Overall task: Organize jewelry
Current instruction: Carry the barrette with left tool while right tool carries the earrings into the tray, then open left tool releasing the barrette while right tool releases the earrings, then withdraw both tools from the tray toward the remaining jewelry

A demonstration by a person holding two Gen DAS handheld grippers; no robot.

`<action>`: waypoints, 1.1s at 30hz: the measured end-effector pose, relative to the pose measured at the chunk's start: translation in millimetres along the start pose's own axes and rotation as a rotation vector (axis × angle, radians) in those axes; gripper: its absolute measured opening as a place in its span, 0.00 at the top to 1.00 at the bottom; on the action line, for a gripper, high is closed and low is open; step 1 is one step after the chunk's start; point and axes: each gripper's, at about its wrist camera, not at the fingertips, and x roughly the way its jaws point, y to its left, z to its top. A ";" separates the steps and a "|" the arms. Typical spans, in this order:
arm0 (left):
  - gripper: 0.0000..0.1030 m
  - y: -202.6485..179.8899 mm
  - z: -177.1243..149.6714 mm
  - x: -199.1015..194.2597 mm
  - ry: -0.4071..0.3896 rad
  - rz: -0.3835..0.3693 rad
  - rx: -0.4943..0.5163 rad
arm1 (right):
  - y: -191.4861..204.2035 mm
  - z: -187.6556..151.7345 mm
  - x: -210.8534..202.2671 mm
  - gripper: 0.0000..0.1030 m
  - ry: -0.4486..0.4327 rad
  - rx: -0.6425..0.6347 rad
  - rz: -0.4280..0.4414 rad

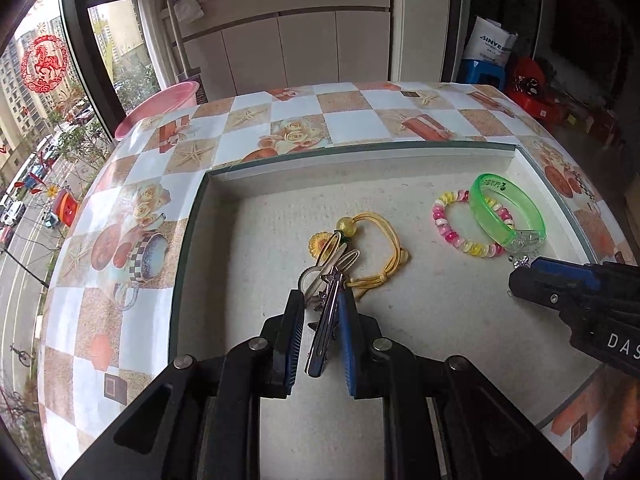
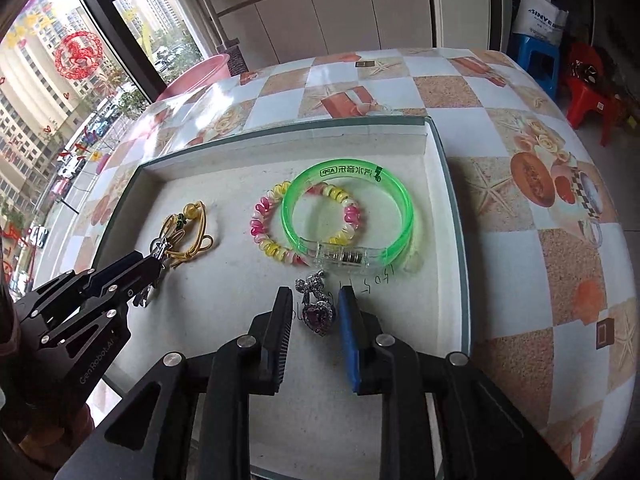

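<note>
Left gripper (image 1: pixel 322 320): closed on a silver hair clip (image 1: pixel 325 320) — the clip stands up between the pads, its far end among other silver clips (image 1: pixel 334 264) lying on the tray floor just ahead of the fingertips.
Right gripper (image 2: pixel 314 312): parted, not gripping; a rhinestone heart brooch (image 2: pixel 318 312) with a purple stone lies between the fingers, a visible gap on the left side, the right pad close beside it — whether it touches I cannot tell.
Just beyond the left fingers: a yellow cord bracelet (image 1: pixel 380 248) with a yellow bead, touching the heap of clips.
Just beyond the right fingers: a green translucent bangle (image 2: pixel 348 208) with a clear clasp block, overlapping a pink-and-yellow bead bracelet (image 2: pixel 272 232).
Holding it all: a shallow white tray (image 2: pixel 430 168) on a checkered tablecloth (image 2: pixel 520 240).
Step in hand, as I judge it: setting pieces down in the tray, each kind in its own patch.
Doing it well: lift the right fingers straight up and off the brooch so the pads do not drag it toward the bangle; lower the clip flat beside its fellows before opening, and open fully so its spring edge does not catch on a ribbed pad.
Risk: the cord loop could snag on the clip as the left gripper pulls away.
</note>
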 end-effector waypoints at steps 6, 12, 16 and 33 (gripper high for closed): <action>0.71 0.9 1.6 -8.9 -0.013 0.010 -0.006 | 3.2 0.3 -6.7 0.55 -0.003 0.013 0.027; 0.71 4.0 1.3 -26.2 -0.038 0.016 -0.028 | -1.6 1.3 -28.8 0.42 -0.047 0.074 0.088; 0.71 5.2 -0.2 -38.5 -0.049 0.022 -0.037 | 1.5 -1.9 -45.8 0.36 -0.076 0.075 0.105; 0.00 6.2 -1.7 -75.7 -0.133 0.011 -0.048 | -10.1 -12.1 -80.5 0.15 -0.121 0.142 0.115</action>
